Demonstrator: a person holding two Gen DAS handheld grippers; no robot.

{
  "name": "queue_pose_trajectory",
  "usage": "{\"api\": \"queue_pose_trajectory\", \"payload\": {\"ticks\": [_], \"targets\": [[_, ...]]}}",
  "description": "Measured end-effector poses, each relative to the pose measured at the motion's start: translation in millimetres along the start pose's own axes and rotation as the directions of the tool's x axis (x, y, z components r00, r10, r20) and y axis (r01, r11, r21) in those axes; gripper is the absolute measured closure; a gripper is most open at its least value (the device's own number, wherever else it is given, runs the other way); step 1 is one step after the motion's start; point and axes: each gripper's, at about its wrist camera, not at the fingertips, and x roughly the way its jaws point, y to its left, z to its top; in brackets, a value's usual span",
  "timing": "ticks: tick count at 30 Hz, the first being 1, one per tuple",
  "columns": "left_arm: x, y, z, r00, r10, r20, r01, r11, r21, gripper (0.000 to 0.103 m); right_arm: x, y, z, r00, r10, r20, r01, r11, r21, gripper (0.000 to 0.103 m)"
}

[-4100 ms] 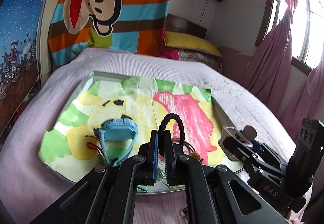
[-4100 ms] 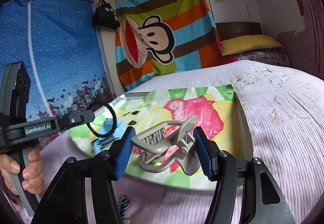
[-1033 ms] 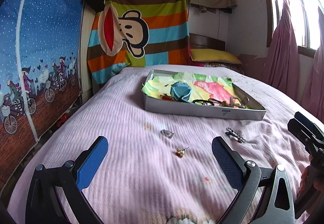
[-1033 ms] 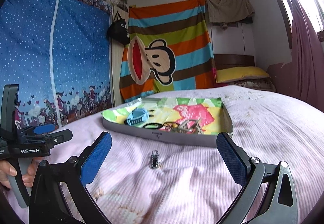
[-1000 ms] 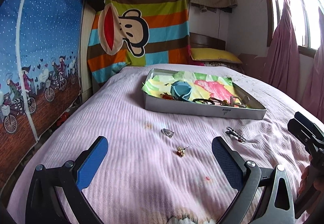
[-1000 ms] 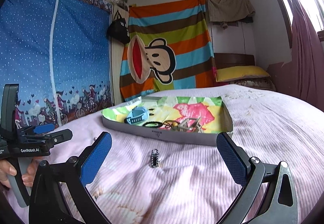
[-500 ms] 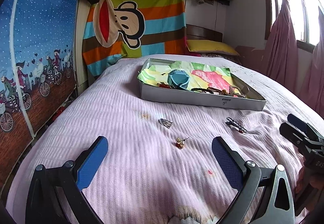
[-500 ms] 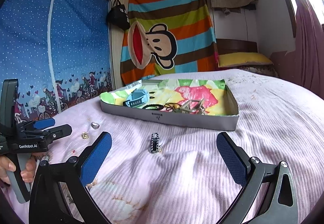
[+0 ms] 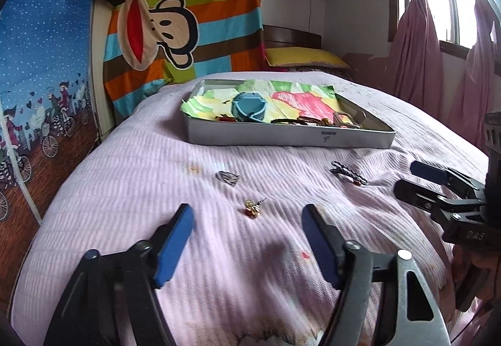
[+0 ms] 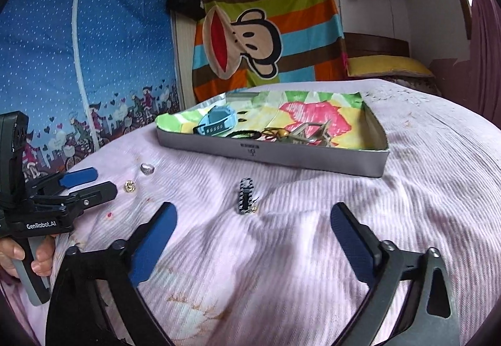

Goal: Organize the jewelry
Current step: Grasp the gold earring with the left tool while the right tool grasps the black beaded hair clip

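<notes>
A grey metal tray (image 9: 281, 139) (image 10: 313, 160) lined with colourful paper sits mid-bed. It holds a blue watch (image 9: 249, 106) (image 10: 216, 124), a black band, keys and a grey hair claw. On the pink bedspread lie a small gold earring (image 9: 252, 210) (image 10: 129, 186), a silver ring (image 9: 228, 178) (image 10: 147, 169) and a black beaded clip (image 9: 347, 173) (image 10: 245, 200). My left gripper (image 9: 247, 239) is open and empty, just short of the earring. My right gripper (image 10: 253, 236) is open and empty, just short of the black clip.
The bed fills both views, with a yellow pillow (image 9: 305, 58) at its head. A striped monkey blanket (image 9: 184, 23) and a blue wardrobe cover (image 10: 81, 64) stand at the left. Pink curtains (image 9: 416, 58) hang at the right.
Both grippers have tilted down and moved closer to the bedspread. Both have narrowed but stay open. The earring now lies between the left fingers' line, the black clip ahead of the right.
</notes>
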Motion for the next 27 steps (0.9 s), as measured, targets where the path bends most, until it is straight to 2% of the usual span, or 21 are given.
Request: {"api": "queue_pose_trajectory", "payload": {"ticks": [4, 6, 14, 20, 23, 27], "targets": [[3.7, -0.8, 0.4, 1.000, -0.018, -0.016, 0.018, 1.000, 0.000, 0.050, 8.9, 1.7, 2.6, 0.999, 0.020, -0.042, -0.020, 1.000, -0.005, 0.026], [5.9, -0.8, 1.0, 0.999, -0.025, -0.024, 0.025, 1.000, -0.002, 0.053, 16.0, 1.1, 4.9, 0.997, 0.037, -0.071, -0.037, 0.999, 0.003, 0.035], [17.0, 3.9, 5.3, 0.997, -0.053, -0.053, 0.050, 0.998, -0.042, 0.068, 47.7, 0.8, 11.3, 0.979, 0.104, -0.175, -0.100, 0.994, 0.035, 0.053], [27.0, 2.3, 6.1, 0.993, -0.080, -0.091, 0.077, 0.996, -0.035, 0.081, 65.9, 4.4, 11.3, 0.970, 0.113, -0.217, -0.103, 0.993, 0.060, 0.068], [30.1, 3.4, 5.9, 0.991, -0.090, -0.104, 0.085, 0.995, -0.046, 0.085, 68.7, 8.1, 9.6, 0.968, 0.107, -0.228, -0.097, 0.994, 0.052, 0.071], [31.4, 4.7, 5.5, 0.990, -0.095, -0.108, 0.090, 0.994, -0.055, 0.085, 71.5, 9.5, 9.2, 0.966, 0.101, -0.237, -0.092, 0.995, 0.050, 0.077]]}}
